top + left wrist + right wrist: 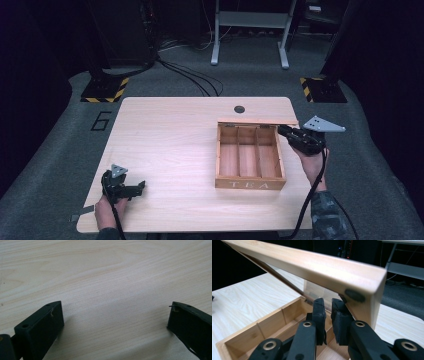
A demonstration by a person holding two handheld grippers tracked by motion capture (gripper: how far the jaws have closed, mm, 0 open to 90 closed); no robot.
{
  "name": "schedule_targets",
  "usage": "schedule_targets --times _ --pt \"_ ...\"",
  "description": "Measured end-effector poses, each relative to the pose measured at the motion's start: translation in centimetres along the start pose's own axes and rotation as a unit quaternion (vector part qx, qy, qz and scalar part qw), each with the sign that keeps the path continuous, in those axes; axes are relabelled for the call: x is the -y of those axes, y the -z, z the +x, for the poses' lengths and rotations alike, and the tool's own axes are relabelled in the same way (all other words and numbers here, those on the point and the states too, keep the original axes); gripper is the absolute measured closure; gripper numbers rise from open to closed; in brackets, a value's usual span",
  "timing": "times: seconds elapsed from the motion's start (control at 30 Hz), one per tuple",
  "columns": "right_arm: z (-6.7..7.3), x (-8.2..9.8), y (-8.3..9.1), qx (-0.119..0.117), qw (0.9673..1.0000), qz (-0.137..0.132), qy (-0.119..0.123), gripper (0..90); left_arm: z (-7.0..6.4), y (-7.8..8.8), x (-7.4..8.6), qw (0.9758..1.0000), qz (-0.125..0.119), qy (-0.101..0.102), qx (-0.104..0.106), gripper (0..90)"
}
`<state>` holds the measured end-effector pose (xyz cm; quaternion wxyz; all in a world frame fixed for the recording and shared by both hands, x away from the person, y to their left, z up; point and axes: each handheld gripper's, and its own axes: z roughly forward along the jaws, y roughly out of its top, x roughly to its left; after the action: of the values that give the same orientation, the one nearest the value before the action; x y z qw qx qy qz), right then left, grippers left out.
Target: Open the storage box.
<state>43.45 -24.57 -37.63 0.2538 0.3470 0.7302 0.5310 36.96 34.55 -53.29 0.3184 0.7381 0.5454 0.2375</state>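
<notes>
Our left gripper [131, 189] sits low at the near left, jaws spread wide, left hand [106, 209] behind it. Our right gripper [283, 131] is extended far right, jaws nearly together, right hand [313, 162] and camouflage sleeve [327, 212] trailing.

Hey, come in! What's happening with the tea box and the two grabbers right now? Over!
Right gripper shut, under the raised lid. Tea box open, compartments empty. Left gripper open, low over bare table. Nothing in the way.

Pale wood-grain surface [170, 140] with rounded corners, bearing an open wooden tea box [250, 184], three compartments, right of centre.
</notes>
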Motion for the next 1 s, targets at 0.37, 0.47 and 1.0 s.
schedule_targets --times 0.37,0.47,1.0 --pt "1.1 2.0 0.8 -0.016 0.9998 0.003 -0.01 81.0 0.0 0.0 0.0 1.0 0.0 0.0 0.0 0.3" --pt "1.4 2.8 1.0 -0.02 0.9997 0.004 -0.01 81.1 0.0 0.0 0.0 1.0 0.0 0.0 0.0 0.3" --pt "2.5 8.7 1.5 -0.03 0.9973 0.04 -0.053 80.9 0.0 0.0 0.0 1.0 0.0 0.0 0.0 0.4"
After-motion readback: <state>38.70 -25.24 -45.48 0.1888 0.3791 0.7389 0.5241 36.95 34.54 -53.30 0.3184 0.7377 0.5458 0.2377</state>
